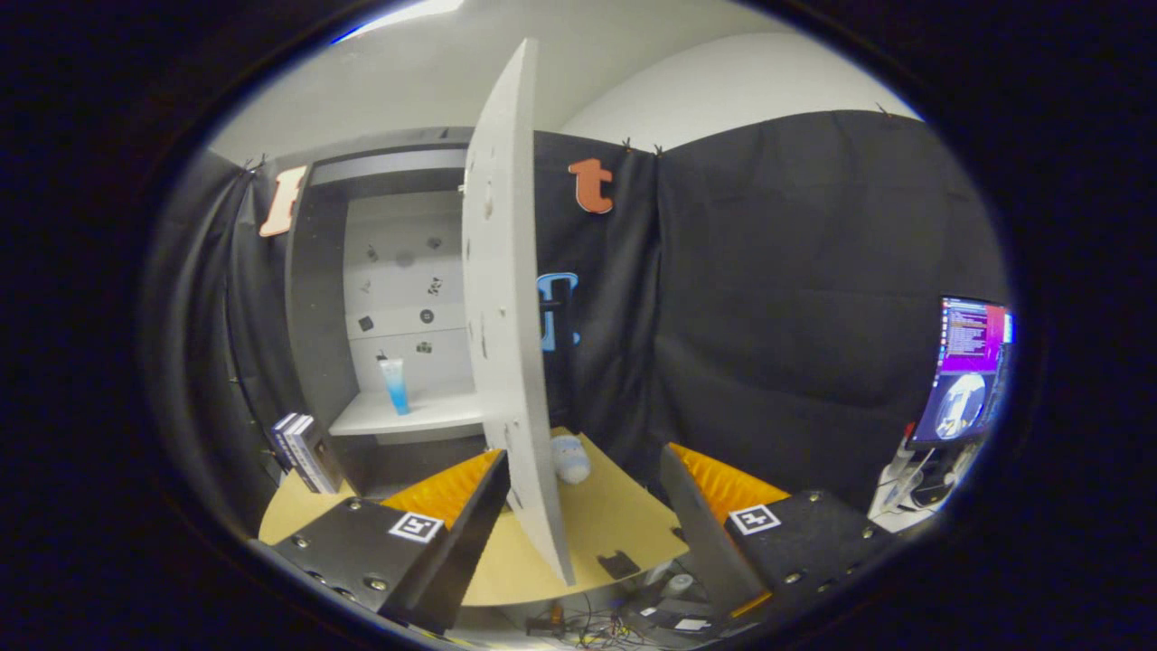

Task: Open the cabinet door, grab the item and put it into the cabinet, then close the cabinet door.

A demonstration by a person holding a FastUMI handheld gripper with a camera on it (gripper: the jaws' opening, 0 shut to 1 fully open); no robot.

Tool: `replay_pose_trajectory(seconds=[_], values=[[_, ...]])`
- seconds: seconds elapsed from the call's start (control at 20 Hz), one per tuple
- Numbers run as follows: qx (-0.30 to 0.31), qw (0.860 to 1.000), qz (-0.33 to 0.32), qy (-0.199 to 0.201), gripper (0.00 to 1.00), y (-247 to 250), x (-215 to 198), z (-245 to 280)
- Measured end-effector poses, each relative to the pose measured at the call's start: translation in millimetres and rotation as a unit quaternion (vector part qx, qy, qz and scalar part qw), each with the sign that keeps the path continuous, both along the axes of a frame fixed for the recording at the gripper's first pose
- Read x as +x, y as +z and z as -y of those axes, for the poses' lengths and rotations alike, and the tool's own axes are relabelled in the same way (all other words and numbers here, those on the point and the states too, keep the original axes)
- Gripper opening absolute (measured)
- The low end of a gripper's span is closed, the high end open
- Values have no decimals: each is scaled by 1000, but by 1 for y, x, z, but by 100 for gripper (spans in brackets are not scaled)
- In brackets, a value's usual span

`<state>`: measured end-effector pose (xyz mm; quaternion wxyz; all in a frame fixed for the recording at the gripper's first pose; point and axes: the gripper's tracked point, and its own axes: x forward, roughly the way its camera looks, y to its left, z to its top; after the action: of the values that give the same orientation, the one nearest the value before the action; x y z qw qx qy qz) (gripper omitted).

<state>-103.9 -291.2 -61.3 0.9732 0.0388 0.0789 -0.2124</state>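
Note:
The grey cabinet stands on the wooden table with its white door swung wide, edge-on toward me. A blue-and-white tube stands upright on the cabinet's white shelf. My gripper is open; the door's lower edge runs down between its two fingers, and I cannot tell whether either finger touches it. The left finger sits on the cabinet side of the door, the right finger on the outer side.
Books lean beside the cabinet's left foot. A pale rounded object lies on the table behind the door. A lit monitor with cables under it stands far right. More cables lie below the table's near edge.

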Motion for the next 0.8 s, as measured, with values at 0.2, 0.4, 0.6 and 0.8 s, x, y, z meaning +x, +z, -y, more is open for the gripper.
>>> replay_pose_trajectory(seconds=[0.2,0.4,0.6,0.8], values=[[14,1000,-1,5,99,-7,35,26],[6,1000,-6,14,98,-9,45,27],[-9,999,-11,43,98,-5,44,4],[11,994,-1,109,98,-5,51,-38]])
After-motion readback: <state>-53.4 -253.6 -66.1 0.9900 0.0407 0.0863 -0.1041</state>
